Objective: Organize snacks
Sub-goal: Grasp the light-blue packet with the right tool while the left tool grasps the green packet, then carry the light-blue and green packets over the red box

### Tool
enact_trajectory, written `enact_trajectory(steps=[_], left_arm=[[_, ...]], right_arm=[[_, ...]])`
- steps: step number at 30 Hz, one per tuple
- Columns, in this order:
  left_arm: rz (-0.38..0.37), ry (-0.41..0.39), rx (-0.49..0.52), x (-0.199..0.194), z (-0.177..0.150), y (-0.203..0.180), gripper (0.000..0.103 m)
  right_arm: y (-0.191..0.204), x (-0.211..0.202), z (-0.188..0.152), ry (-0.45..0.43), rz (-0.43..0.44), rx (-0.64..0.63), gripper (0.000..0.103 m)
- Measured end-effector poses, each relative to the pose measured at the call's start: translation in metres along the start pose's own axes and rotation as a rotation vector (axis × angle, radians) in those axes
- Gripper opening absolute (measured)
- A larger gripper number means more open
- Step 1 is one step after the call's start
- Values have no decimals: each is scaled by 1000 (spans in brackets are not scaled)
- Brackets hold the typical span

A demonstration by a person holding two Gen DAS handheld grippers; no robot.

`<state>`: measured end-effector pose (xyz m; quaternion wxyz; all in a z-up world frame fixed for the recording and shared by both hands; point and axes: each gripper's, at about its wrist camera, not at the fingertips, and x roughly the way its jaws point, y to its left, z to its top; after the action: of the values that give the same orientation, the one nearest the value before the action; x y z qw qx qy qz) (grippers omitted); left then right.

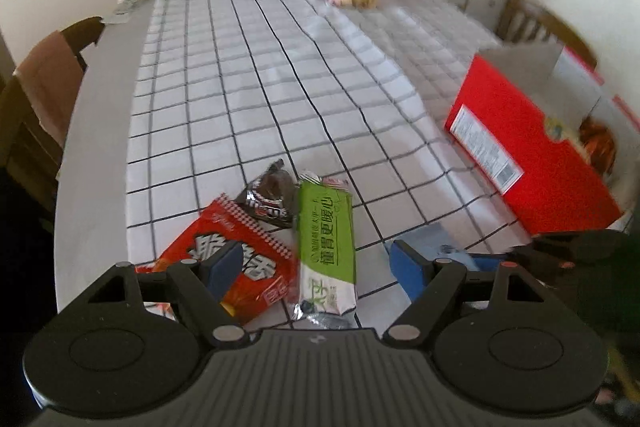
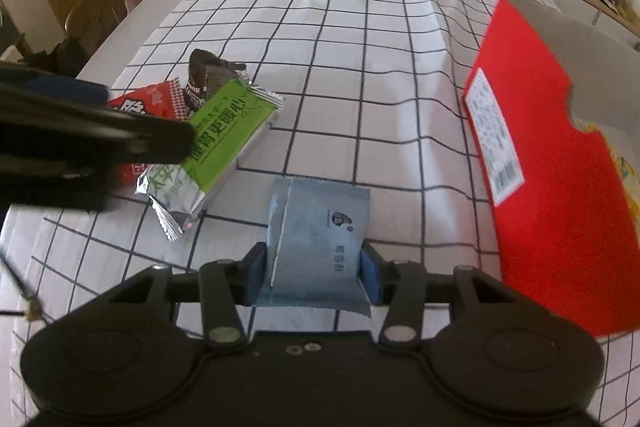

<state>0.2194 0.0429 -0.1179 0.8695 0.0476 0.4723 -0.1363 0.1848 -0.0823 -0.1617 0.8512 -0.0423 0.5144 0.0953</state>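
Pinching the pale blue foil sachet [image 2: 320,239] between both blue pads, my right tongs [image 2: 314,277] grip it on the checked cloth of the desk [image 2: 340,67], left of the open red cardboard box [image 2: 552,195]. My left tongs [image 1: 310,267] stand wide open, holding nothing, over the green-and-silver snack bar wrapper [image 1: 326,247], which lies between their pads. Beside that bar lie a red crisp packet [image 1: 236,247] under the left pad, and a dark brown sweet wrapper [image 1: 272,199] just beyond it.
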Motion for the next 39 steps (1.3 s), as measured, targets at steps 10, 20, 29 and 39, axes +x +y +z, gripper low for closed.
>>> enact_trajectory(steps=[10, 20, 29, 39], left_arm=[[101, 168, 95, 63, 12, -29, 70], [92, 192, 72, 73, 15, -30, 42], [56, 160, -19, 51, 10, -21, 42], [-28, 69, -105, -12, 4, -17, 42]], right_arm=[[-24, -27, -16, 3, 47, 94, 46], [-37, -43, -23, -14, 61, 135, 46], [-40, -64, -26, -48, 74, 137, 46], [-52, -105, -22, -123, 62, 118, 46]])
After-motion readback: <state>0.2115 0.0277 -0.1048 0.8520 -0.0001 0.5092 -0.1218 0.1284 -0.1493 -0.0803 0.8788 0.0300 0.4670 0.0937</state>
